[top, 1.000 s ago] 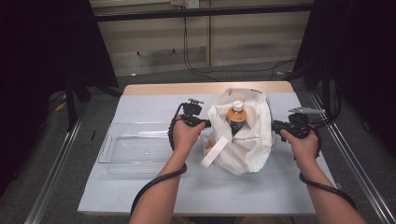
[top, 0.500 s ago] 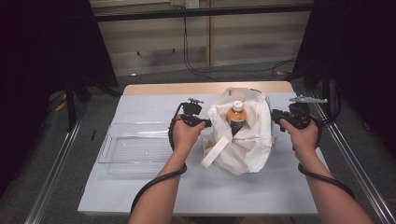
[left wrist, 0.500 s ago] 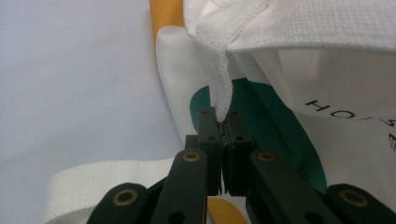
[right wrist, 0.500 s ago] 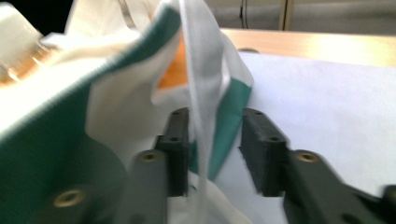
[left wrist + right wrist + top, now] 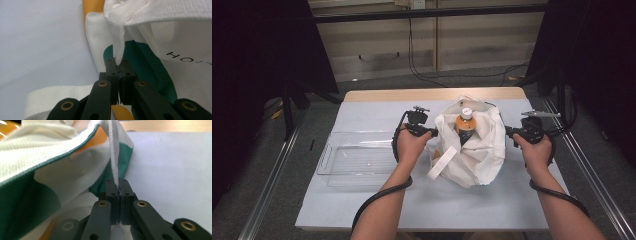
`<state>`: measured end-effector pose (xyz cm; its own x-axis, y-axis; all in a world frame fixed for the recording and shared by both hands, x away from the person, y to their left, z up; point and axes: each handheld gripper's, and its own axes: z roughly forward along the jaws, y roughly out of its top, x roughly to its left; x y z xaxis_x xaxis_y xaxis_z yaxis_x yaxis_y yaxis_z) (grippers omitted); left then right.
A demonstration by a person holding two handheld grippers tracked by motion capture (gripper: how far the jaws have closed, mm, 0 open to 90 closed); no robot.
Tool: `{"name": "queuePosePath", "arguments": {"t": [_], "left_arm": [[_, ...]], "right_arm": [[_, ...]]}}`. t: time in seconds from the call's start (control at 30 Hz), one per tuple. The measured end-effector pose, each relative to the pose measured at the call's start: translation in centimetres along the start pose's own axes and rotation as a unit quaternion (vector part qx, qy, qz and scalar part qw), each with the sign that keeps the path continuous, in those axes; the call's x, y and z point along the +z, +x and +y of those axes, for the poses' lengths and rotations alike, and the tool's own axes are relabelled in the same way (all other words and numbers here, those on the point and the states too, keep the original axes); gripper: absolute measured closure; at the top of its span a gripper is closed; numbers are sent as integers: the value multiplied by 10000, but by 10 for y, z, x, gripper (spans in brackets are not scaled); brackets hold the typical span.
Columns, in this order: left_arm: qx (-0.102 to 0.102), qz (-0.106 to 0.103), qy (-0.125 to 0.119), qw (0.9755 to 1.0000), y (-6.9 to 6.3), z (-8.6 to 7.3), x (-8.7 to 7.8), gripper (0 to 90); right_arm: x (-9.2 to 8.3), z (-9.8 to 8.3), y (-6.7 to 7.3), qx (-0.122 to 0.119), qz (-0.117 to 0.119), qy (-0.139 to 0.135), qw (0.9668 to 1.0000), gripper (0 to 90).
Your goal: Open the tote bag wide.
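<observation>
White bag (image 5: pixel 472 150) between both grippers

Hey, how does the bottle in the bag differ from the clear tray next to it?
The bottle stands upright inside the white tote bag; the clear tray lies flat on the table, left of the bag. The bottle is orange with a white cap; the tray is see-through. The bottle is narrow, the tray wide and shallow. Neither is gripped.
</observation>
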<state>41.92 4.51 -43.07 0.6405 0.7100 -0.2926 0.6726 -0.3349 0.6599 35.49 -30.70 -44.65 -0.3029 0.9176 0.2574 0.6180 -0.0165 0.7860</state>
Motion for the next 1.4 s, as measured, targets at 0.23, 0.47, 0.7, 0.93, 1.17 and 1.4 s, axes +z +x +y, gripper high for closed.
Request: {"name": "queuePosePath", "arguments": {"t": [0.23,0.47,0.7,0.93,1.17,1.4], "left_arm": [[-89,-13,-34,10000,1,-3,1,880],[-104,-75,-163,9998,1,2,-5,850],[-123,-151,-250,9995,3,10,-15,717],[-160,-162,-323,9992,5,17,-26,658],[-247,-73,-370,9990,12,21,-35,596],[-276,-10,-408,9988,16,27,-42,580]], "right_arm": [[10,-14,-4,29,-61,256,9997,890],[5,-8,-1,-61,-47,106,9999,888],[-1,3,4,-154,-41,5,9999,868],[-4,7,4,-159,-147,-20,9998,805],[-11,16,4,-204,-210,-30,9996,745],[-14,24,5,-236,-273,7,9993,709]]}}
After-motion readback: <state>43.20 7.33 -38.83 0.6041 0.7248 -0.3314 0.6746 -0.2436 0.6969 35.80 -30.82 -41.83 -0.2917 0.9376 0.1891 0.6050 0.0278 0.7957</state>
